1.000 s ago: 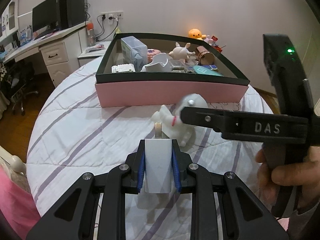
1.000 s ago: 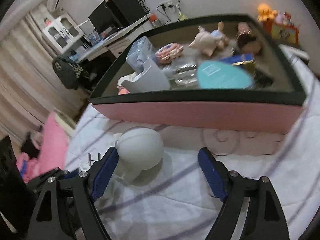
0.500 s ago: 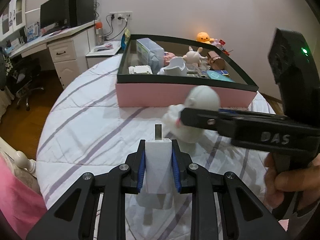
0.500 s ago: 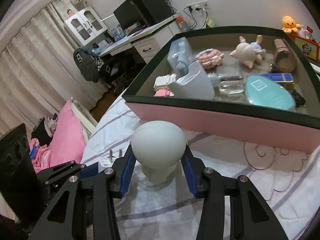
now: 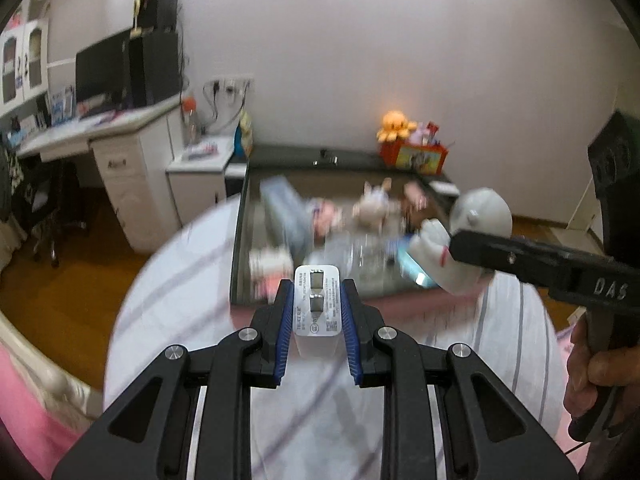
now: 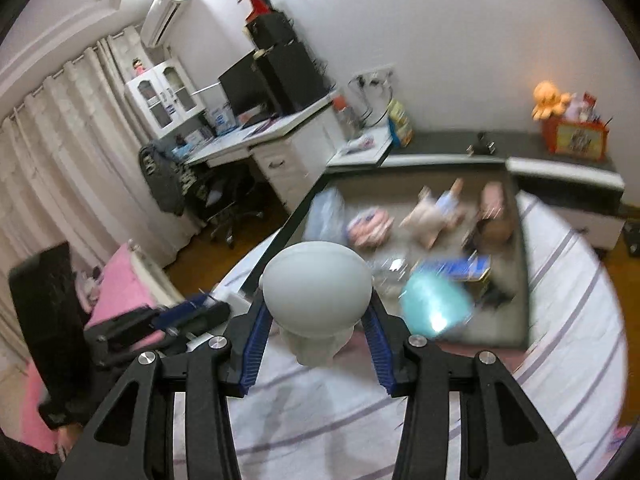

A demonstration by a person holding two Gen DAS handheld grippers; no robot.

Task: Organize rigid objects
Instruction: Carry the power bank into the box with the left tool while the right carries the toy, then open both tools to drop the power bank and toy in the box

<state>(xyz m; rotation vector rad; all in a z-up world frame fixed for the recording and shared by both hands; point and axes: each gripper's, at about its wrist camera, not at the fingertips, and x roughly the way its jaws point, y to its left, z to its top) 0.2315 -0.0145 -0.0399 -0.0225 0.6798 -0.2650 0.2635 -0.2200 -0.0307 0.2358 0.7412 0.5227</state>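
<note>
White charger [image 5: 318,312] and figurine [image 6: 316,296] are pinched firmly in your fingers; lower both gently into gaps in the box [image 6: 520,280].

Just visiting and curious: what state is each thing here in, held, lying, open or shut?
left gripper: shut on white charger.
white charger: held, lifted.
right gripper: shut on white figurine.
white figurine: held, lifted.
pink box: open, toys lying inside.

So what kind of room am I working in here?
Most likely a bedroom that doubles as a home office. A quilted striped bedspread lies under the pink-sided box, a white desk carries a monitor, and curtains and an air conditioner line the wall.
</note>
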